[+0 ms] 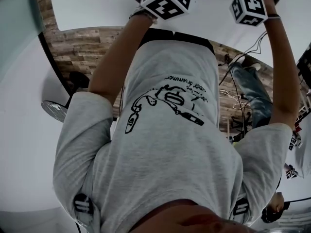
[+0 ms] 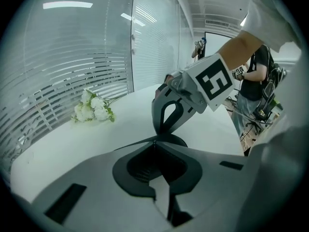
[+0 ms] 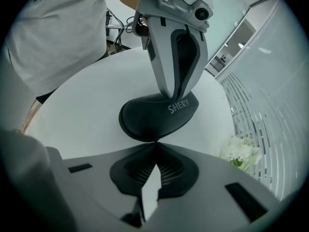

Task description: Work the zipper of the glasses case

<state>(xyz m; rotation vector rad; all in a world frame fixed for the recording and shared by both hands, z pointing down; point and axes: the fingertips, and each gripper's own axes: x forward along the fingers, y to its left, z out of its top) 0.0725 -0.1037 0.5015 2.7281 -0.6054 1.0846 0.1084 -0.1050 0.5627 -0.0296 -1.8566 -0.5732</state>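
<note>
I count one glasses case point(image 3: 157, 116), one flower bunch point(image 2: 92, 106), one table point(image 3: 82, 115), two tools: left tool point(image 3: 174, 93), right tool point(image 2: 161, 129).

My light grey T-shirt point(image 1: 165, 149) carries a black line drawing. My left hand-held gripper point(image 3: 172, 94) and right hand-held gripper point(image 2: 162, 130) are pale grey, each with a black-and-white marker cube point(image 1: 165, 1).

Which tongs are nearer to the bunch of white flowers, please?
Right. The right tongs are on that side of the glasses case where the flowers lie; the left tongs, opposite.
</note>
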